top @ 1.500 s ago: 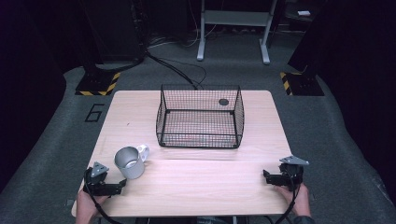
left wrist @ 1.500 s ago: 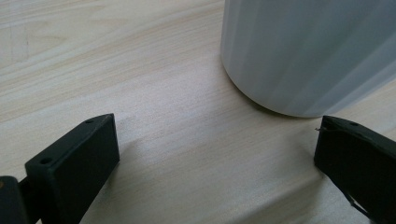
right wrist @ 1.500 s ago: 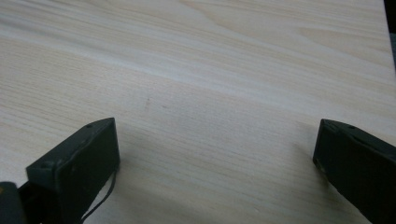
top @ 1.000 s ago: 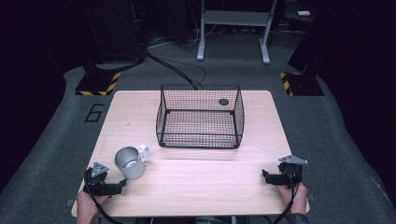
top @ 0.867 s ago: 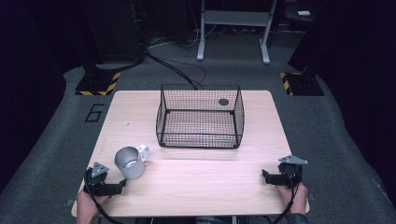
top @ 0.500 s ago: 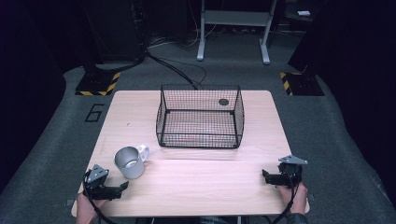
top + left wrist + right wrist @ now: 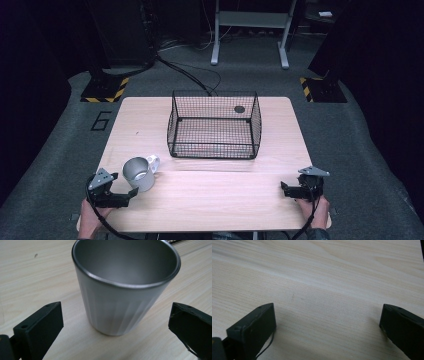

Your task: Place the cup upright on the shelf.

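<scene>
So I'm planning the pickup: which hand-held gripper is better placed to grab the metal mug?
Left. The left hand-held gripper is open with the metal mug directly ahead between its jaws. The right hand-held gripper sits at the table's far side, facing bare wood.

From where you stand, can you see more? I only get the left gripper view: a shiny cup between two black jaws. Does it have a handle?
Observer: Yes, the metal cup has a white handle on its far side, pointing toward the basket.
Operator: What basket?
Observer: A black wire basket stands mid-table, beyond the cup.
Operator: Anything in it?
Observer: It looks empty.
Operator: And my other gripper?
Observer: The right gripper rests open near the table's right front corner.
</scene>
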